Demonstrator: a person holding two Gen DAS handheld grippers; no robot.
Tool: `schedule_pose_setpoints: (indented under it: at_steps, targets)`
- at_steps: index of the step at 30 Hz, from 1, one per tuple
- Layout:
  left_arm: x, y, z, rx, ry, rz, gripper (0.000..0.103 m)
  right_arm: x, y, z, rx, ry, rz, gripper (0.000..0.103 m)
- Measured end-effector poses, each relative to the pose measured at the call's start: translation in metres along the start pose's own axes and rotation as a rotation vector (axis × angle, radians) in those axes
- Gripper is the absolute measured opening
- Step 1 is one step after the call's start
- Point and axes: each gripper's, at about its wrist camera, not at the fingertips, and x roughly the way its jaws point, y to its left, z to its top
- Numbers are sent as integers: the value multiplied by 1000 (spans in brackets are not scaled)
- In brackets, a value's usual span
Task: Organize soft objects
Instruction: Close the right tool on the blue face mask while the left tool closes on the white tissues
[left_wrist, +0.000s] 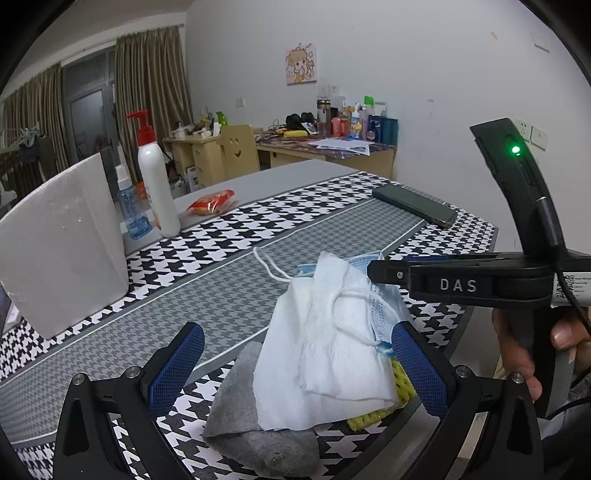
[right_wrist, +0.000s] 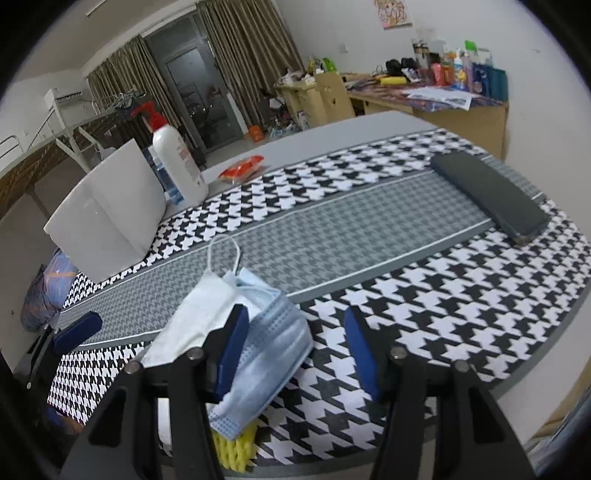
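Note:
A pile of soft things lies at the table's near edge: a pale blue face mask (left_wrist: 325, 343) with white ear loops on top, a grey cloth (left_wrist: 255, 424) under it at the left, a yellow foam net (left_wrist: 399, 391) under it at the right. My left gripper (left_wrist: 295, 365) is open, its blue pads either side of the pile. My right gripper (right_wrist: 295, 350) is open over the mask (right_wrist: 269, 343); its left pad touches the mask, and the yellow net (right_wrist: 236, 446) peeks out below. The right gripper shows from the side in the left wrist view (left_wrist: 373, 271).
A white foam box (left_wrist: 62, 251) stands at the left. Behind it are a white pump bottle (left_wrist: 157, 184) and a blue spray bottle (left_wrist: 129, 206). A red snack packet (left_wrist: 212, 203) and a dark phone (left_wrist: 413, 205) lie farther back on the houndstooth runner (left_wrist: 295, 206).

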Motion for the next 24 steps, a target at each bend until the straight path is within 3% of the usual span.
schedule_pose_setpoints:
  at_steps: [3, 10, 14, 20, 24]
  targets:
    - [1, 0, 0, -2, 7, 0, 102, 4, -4, -1, 14, 21, -9, 35]
    - [4, -7, -1, 15, 22, -26, 99, -7, -20, -4, 68, 15, -15, 18]
    - [8, -7, -2, 17, 43, -30, 91, -10, -28, -4, 93, 9, -27, 15]
    - [20, -7, -6, 15, 108, -50, 70, -13, -31, -5, 85, 1, -50, 15]
    - [22, -12, -8, 28, 130, -69, 44, -12, -34, -6, 88, 2, -51, 15]
